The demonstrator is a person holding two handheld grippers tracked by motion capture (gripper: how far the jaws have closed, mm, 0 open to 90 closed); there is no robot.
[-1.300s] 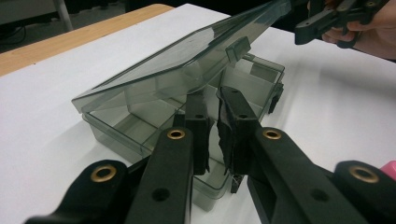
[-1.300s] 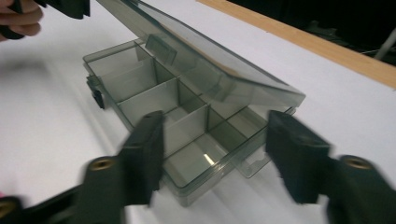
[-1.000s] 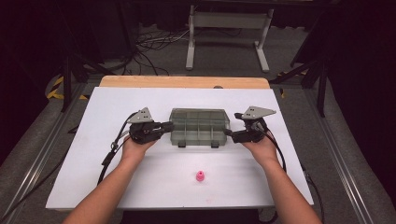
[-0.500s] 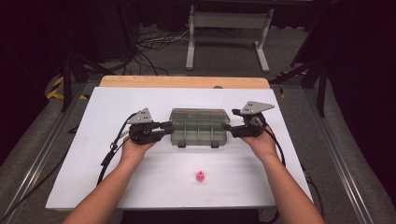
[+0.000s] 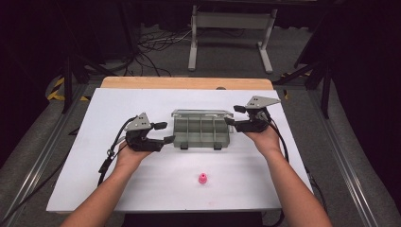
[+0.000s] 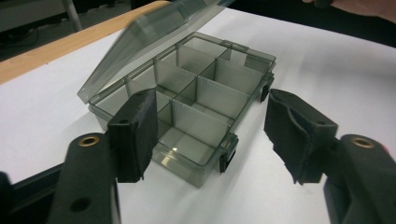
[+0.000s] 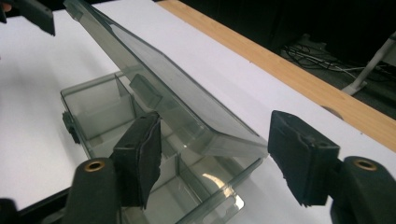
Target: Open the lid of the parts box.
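Smoky clear plastic organiser box (image 5: 202,131) mid-counter (image 5: 142,189), lid (image 5: 202,113) half up: we judge it light, stiff, slick; take the lid edge.

Left gripper (image 6: 208,135) view: jaws just opened, spread, box corner between (no contact).

Right gripper (image 7: 215,154) view: jaws closing, still spread, lid corner (image 7: 233,140) between.

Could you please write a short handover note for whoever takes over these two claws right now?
Left claw: jaws just opened, holding nothing, at the box's left end.
Right claw: jaws closing around the raised lid's corner, no firm grip visible.
Compartment box: mid-table, lid lifted partway, visible compartments empty.
Pink piece: alone on the white table, nearer the person.
Left: probably finish opening the lid, then put the pink piece in.
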